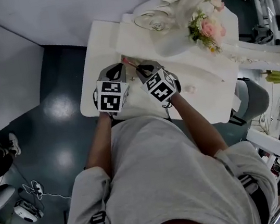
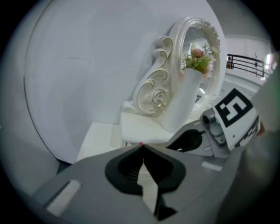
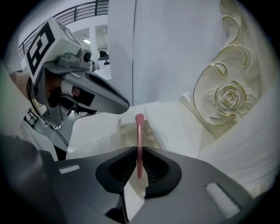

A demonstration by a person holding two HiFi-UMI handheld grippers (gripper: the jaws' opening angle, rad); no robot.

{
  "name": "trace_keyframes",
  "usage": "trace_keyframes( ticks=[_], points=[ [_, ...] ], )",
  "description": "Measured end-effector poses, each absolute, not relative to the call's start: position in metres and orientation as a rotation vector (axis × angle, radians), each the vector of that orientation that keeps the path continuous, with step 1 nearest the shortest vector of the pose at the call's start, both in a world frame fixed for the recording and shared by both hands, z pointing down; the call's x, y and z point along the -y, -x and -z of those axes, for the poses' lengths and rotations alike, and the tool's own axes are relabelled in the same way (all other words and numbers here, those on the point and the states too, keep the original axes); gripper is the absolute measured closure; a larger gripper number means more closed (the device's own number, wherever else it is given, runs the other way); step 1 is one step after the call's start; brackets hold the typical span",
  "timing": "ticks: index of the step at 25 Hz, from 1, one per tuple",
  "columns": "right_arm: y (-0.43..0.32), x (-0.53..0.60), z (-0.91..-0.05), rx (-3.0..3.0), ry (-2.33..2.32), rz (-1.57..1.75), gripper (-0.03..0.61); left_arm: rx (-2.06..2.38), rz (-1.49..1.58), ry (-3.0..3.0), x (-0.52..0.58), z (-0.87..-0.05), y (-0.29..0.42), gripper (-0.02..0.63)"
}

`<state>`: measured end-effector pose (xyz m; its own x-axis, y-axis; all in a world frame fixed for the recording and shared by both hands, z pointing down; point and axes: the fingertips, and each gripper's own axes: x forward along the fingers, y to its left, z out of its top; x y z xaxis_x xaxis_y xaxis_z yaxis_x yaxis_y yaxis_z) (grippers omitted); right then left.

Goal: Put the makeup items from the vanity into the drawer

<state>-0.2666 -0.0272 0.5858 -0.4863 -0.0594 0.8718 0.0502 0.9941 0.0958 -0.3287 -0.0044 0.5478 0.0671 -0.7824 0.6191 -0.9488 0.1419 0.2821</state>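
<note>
Right hand-held gripper (image 3: 138, 149) clamps pink brush (image 3: 139, 131) over open drawer (image 3: 120, 127)

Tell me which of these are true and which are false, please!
1. The right gripper holds a pink makeup brush in its jaws. True.
2. The left gripper has its jaws wide open. False: its jaws are together, with nothing between them.
3. The flowers on the vanity are blue. False: they are pink and white, with green leaves.
4. The vanity is white. True.
</note>
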Motion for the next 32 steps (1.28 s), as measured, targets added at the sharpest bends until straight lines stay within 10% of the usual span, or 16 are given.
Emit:
trace_keyframes(
  ticks=[32],
  points=[
    [0.279, 0.039, -0.62, 2.007, -0.066, 0.059, 0.532, 1.685, -0.379, -1.699, 0.011, -0.56, 0.343, 0.611]
  ],
)
